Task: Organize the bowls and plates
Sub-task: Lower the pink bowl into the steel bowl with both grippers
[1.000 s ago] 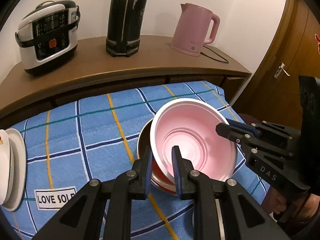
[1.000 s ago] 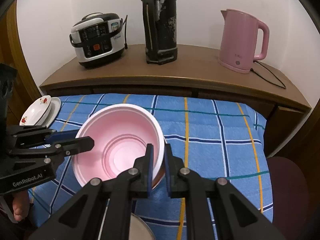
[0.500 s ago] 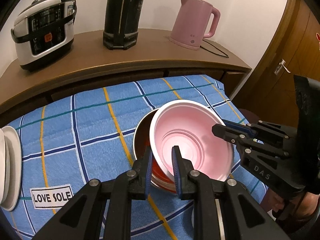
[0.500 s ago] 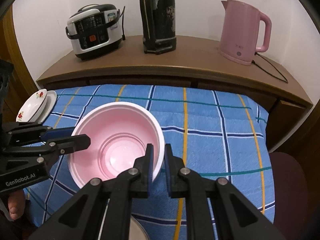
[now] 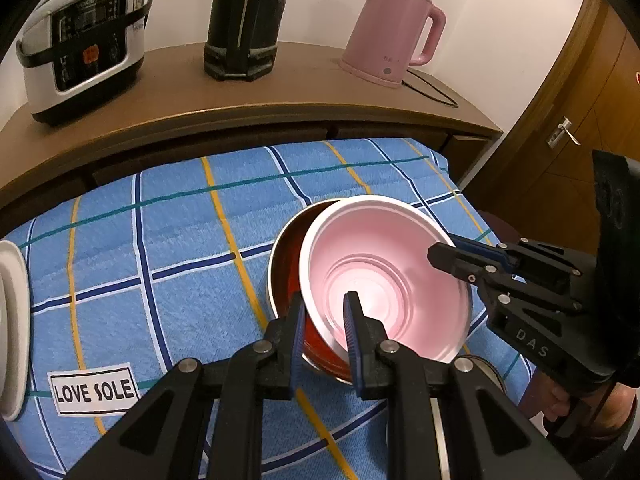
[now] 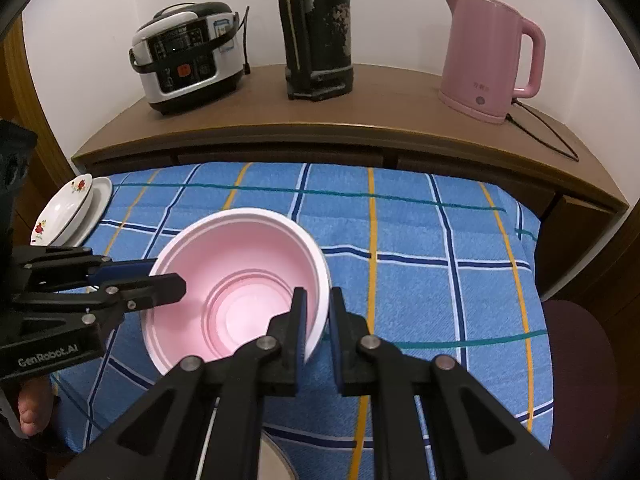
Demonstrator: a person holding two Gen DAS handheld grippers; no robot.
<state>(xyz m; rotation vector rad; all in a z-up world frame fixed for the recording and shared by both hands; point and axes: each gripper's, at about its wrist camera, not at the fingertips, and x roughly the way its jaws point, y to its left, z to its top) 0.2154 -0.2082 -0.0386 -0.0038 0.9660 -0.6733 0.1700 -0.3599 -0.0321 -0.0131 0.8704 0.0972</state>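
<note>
The pink bowl (image 5: 384, 280) sits tilted inside the red bowl (image 5: 286, 272), its rim pinched by both the left gripper (image 5: 322, 320) and right gripper (image 6: 316, 312), which stand nearly closed on opposite sides.

The left gripper (image 5: 323, 322) is pinching the near rim of a pink bowl (image 5: 384, 280), one finger inside and one outside. The bowl is sitting tilted in a red-lined bowl (image 5: 289, 264) on the blue checked cloth (image 5: 180, 264). The right gripper (image 5: 448, 254) is reaching in from the right, its tips straddling the pink bowl's far rim.
</note>
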